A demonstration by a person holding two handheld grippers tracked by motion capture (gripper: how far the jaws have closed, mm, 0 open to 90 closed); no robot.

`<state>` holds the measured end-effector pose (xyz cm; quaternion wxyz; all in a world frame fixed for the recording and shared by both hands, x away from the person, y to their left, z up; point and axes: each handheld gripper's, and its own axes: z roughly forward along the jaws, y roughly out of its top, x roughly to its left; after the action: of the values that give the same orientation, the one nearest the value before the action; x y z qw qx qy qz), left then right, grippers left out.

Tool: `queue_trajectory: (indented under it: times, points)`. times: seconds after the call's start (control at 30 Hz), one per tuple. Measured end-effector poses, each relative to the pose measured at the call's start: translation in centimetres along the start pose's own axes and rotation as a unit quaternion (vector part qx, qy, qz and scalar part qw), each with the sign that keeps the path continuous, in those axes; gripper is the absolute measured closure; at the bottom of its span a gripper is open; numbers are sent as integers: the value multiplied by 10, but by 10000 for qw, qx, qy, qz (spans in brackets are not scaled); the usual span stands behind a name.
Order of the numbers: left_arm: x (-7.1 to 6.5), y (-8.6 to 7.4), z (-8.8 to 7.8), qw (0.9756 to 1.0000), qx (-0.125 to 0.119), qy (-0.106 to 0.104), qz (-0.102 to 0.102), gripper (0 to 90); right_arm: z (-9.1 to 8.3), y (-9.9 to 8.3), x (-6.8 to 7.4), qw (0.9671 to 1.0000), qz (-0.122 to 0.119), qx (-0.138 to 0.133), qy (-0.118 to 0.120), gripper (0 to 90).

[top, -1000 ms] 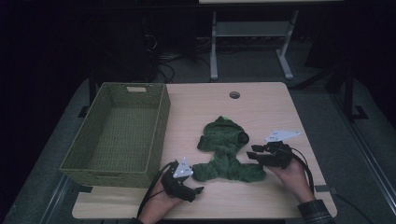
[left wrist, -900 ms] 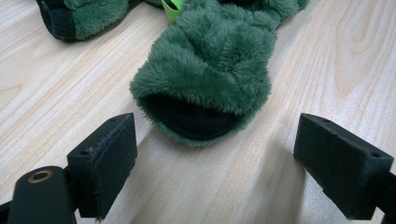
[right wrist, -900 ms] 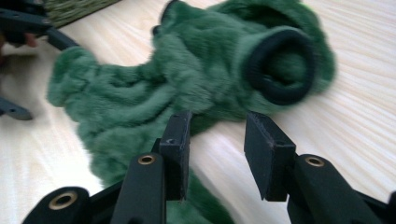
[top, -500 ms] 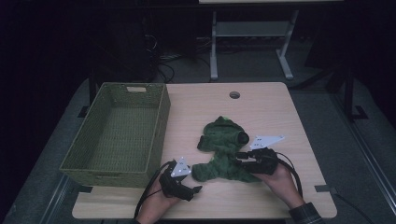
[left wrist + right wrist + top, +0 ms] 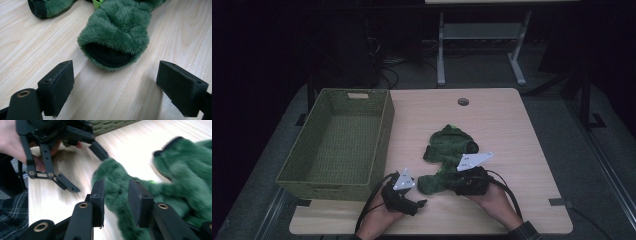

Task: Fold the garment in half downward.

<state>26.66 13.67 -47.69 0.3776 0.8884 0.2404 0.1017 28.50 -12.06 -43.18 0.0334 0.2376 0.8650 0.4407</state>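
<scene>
A green fleece garment point(image 5: 447, 150) lies crumpled on the wooden table point(image 5: 507, 125), right of centre. My left gripper point(image 5: 414, 200) rests low near the front edge, open. In the left gripper view the wide-set jaws of my left gripper point(image 5: 122, 90) face a dark-lined sleeve cuff point(image 5: 110, 55), which lies clear of both pads. My right gripper point(image 5: 456, 186) is at the garment's near end. In the right gripper view the jaws of my right gripper point(image 5: 116, 195) stand narrow and have just been closing, with the green pile point(image 5: 185, 175) between them; the pads do not visibly press on it. The left gripper point(image 5: 90, 173) shows beyond.
A woven green basket point(image 5: 384, 130) stands at the table's left, with nothing in it, and its edge point(image 5: 110, 125) shows in the right gripper view. A cable hole point(image 5: 463, 101) is near the far edge. Dark floor and a stand's legs lie behind the table.
My right hand has slid left across the table onto the near end of the garment, and its jaws have narrowed. The left gripper has stayed where it was.
</scene>
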Motion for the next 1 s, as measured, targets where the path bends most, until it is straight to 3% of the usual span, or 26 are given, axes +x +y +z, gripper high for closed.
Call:
queue_trajectory:
  times: [0.37,0.53,0.67,0.83,1.0]
  points:
    - [0,-1,-1,10000,5,-11,24,139,31,9,15,9995,-149,199,215,693]
    - [1,-1,-1,10000,29,-7,45,139,47,9,20,9988,-294,342,203,696]
    - [0,-1,-1,10000,17,-20,9,139,61,4,19,9971,-430,621,36,701]
    - [0,-1,-1,10000,20,-12,38,139,62,2,19,9968,-493,613,-163,823]
    - [0,-1,-1,10000,34,-18,33,139,54,5,18,9983,-374,437,-49,887]
